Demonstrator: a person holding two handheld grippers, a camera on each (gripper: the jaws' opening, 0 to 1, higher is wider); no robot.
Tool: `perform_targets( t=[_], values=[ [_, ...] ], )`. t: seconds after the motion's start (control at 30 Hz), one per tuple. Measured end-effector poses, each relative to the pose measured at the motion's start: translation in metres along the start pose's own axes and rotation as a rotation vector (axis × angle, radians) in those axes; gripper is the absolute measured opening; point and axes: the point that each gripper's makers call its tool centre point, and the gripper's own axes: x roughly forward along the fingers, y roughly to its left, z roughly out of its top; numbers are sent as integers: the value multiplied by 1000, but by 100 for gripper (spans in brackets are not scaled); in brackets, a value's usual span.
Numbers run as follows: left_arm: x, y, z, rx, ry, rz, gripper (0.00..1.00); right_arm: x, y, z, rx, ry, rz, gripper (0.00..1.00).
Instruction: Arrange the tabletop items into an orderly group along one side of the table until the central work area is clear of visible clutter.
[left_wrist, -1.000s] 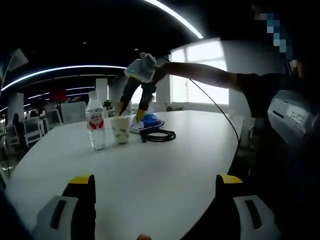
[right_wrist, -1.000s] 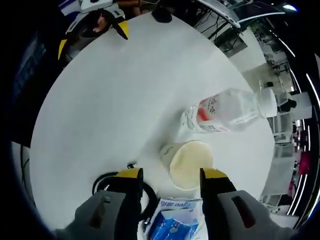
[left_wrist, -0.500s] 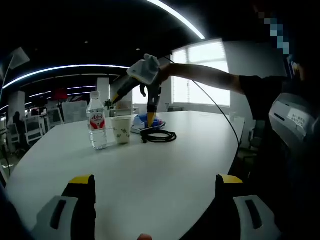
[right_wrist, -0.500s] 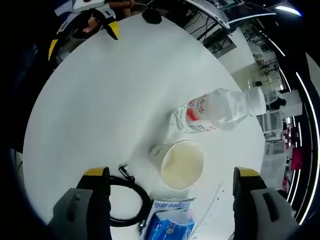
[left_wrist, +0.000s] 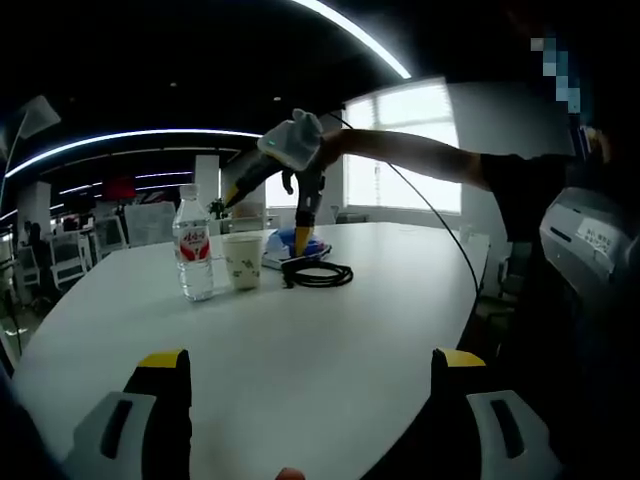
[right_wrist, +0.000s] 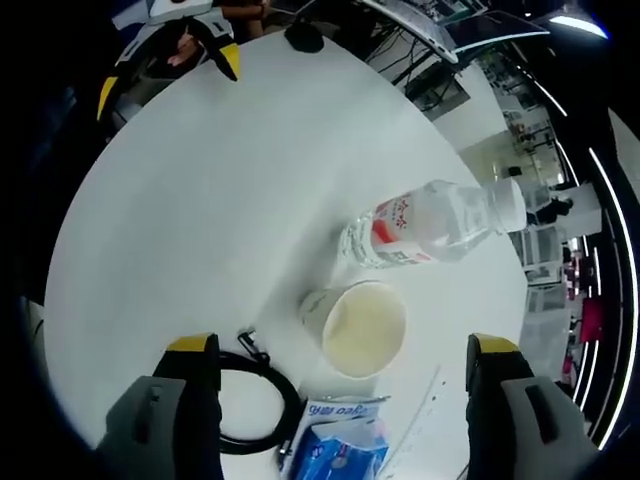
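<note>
White table top takes up most of the left gripper view. The left gripper hangs low over the near edge with its jaws wide apart and nothing between them. Far from it, at the back of the table, stands the paper cup. The water bottle stands just left of the cup. A black cable coil lies just right of the cup, and a blue pack lies behind the cable. The right gripper hangs above the cup with its jaws spread, one yellow tip down near the cable.

Looking down in the right gripper view, the paper cup sits between the wide-open jaws of the right gripper, which holds nothing. The cup is open on top and looks pale inside; whether it holds a drink cannot be told. The water bottle stands just beyond the cup. The black cable coil and the blue pack lie near the cup, on the side closer to the camera. A thin white stick lies next to the pack. The left gripper shows at the far table edge.

The things sit very close together. If the right gripper comes down for the cup, a jaw could bump the bottle and tip it over. A hard squeeze could crush the thin cup or spill it. A jaw could also catch the cable and drag it.
</note>
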Motion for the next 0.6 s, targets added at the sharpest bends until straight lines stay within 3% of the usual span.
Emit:
perform_targets(
  t=[0.6],
  values=[
    [19,-18,10,25,10,-47,100,-22,-1,-20,27,-33,-72,100]
  ],
)
